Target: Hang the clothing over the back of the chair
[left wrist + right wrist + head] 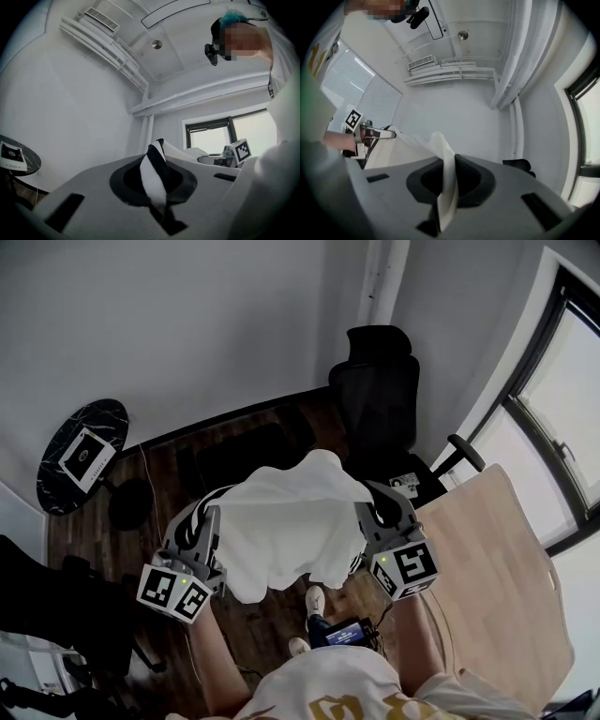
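Note:
A white piece of clothing [291, 521] hangs spread between my two grippers, above the floor in the head view. My left gripper [217, 510] is shut on its left edge. In the left gripper view a black-and-white striped fold [157, 178] is pinched between the jaws. My right gripper [362, 510] is shut on the right edge. The white cloth [446, 187] shows clamped in the right gripper view. The black office chair [377, 395] stands beyond the clothing, near the wall, and its top [520, 165] shows past the right jaws.
A light wooden table [497, 577] lies to the right, under the window [562, 399]. A round dark side table [66, 479] bearing a white box [86, 456] stands at the left. Cables run over the dark wood floor [253, 442]. My shoes [314, 601] show below the clothing.

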A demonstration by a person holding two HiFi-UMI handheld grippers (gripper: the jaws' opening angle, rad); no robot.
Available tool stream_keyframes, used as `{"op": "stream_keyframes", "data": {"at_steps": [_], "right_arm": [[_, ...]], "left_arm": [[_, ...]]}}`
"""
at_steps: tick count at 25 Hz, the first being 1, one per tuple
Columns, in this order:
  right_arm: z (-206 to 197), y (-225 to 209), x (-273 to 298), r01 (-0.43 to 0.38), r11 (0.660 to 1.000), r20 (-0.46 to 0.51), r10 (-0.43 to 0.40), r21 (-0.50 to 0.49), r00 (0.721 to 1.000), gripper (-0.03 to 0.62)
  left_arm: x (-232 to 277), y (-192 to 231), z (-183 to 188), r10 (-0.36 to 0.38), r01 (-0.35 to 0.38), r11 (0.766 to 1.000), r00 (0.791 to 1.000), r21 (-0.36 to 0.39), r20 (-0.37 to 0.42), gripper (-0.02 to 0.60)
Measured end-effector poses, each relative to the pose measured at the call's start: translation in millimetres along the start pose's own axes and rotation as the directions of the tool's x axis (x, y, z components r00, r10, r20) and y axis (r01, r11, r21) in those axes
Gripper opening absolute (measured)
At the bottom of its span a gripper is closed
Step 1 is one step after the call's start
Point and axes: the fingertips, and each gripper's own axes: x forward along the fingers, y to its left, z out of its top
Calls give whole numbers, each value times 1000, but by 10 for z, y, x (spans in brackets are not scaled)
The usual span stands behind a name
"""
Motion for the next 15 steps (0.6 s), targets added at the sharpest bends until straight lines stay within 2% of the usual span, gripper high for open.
{"op": "stream_keyframes", "data": {"at_steps": [9, 15], "right_arm": [[88, -289, 698, -35, 999, 26, 35, 10, 999, 34], [62, -457, 1202, -68, 998, 30, 68, -4, 997, 34]], "left_arm": [[556, 476, 55, 24, -24, 1000, 1000, -9, 9, 29], [907, 840, -60, 71, -71, 997, 997, 2, -44, 29]]}}
